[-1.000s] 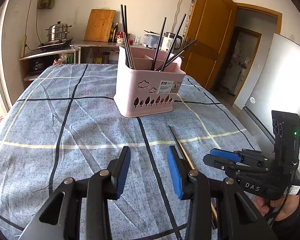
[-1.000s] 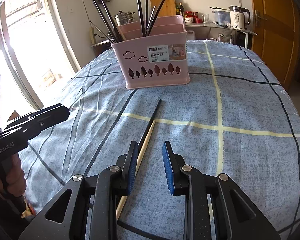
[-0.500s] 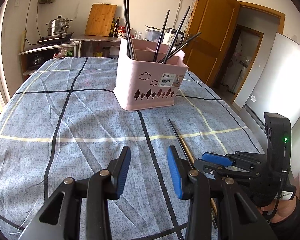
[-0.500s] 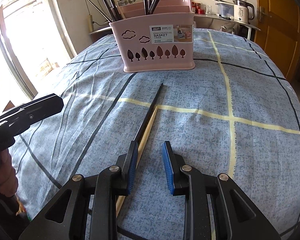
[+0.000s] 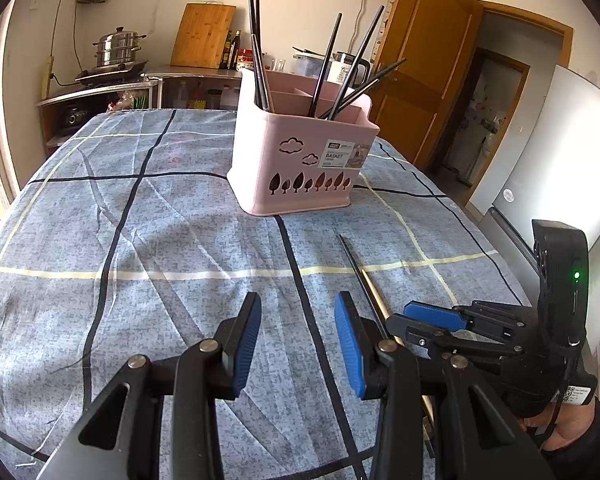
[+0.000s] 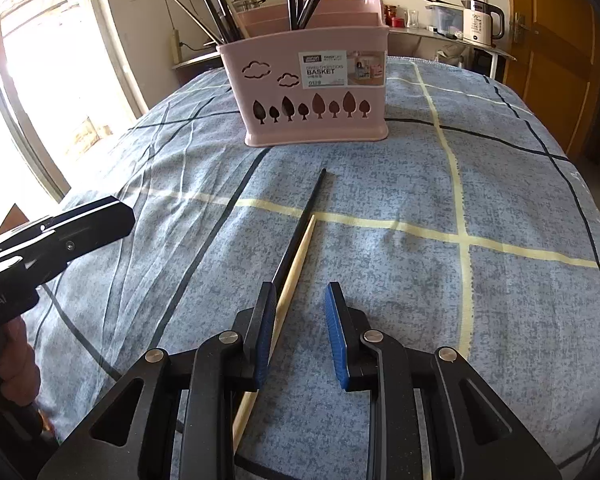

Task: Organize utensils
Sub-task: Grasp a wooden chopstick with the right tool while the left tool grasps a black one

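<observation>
Tablecloth [image 6: 440, 208] bare right of chopsticks [image 6: 296, 240].

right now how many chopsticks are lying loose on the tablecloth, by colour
black chopstick: 1
light wooden chopstick: 1
total: 2
They lie side by side in front of the pink basket, not in either gripper.

Chopstick [image 6: 290, 280] ends behind fingers [image 6: 265, 332]

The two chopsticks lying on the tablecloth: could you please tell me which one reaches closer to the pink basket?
The black chopstick: its tip ends nearer the pink basket, while the pale wooden chopstick beside it stops short.
</observation>
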